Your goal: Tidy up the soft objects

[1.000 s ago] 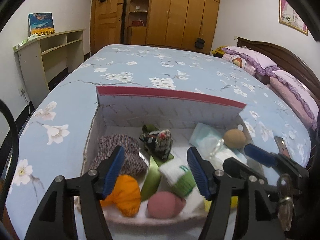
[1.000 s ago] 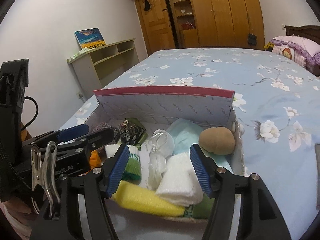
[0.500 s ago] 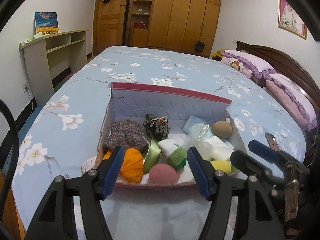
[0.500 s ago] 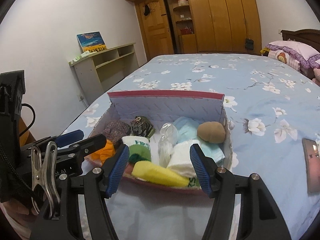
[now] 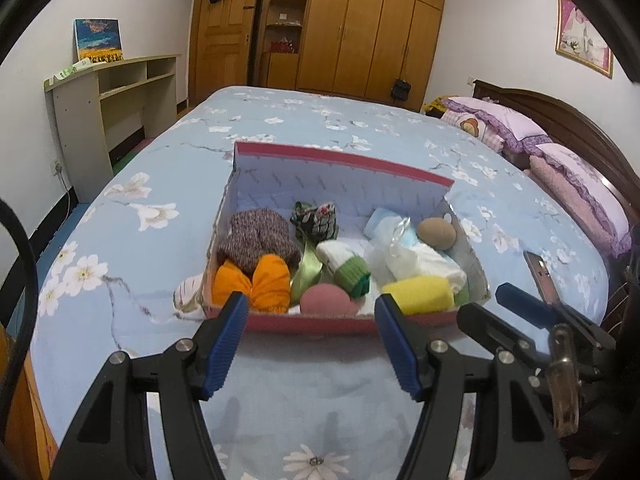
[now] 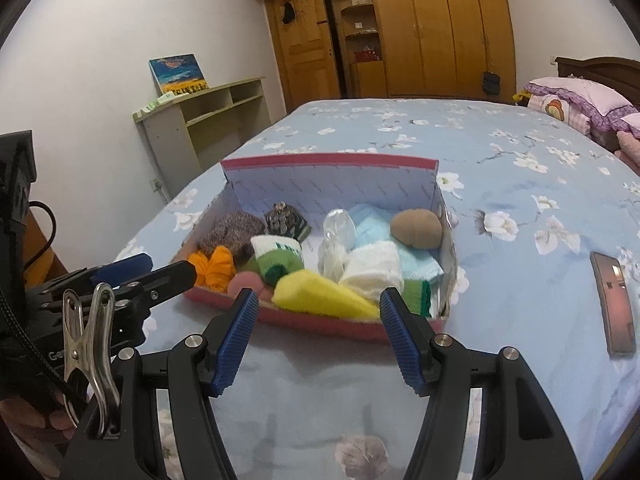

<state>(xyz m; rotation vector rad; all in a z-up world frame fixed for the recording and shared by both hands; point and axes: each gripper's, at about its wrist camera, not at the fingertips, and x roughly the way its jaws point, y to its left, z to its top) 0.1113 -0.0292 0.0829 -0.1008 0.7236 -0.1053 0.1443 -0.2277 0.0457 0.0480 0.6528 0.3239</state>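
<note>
Box of soft things on the bed, just ahead of both jaws, long side running across them. Left gripper and right gripper side by side, about equally near, agape and empty.

i count one red box, about ten soft items in it, one phone on the bed, two pillows, one painting and two grippers.
</note>
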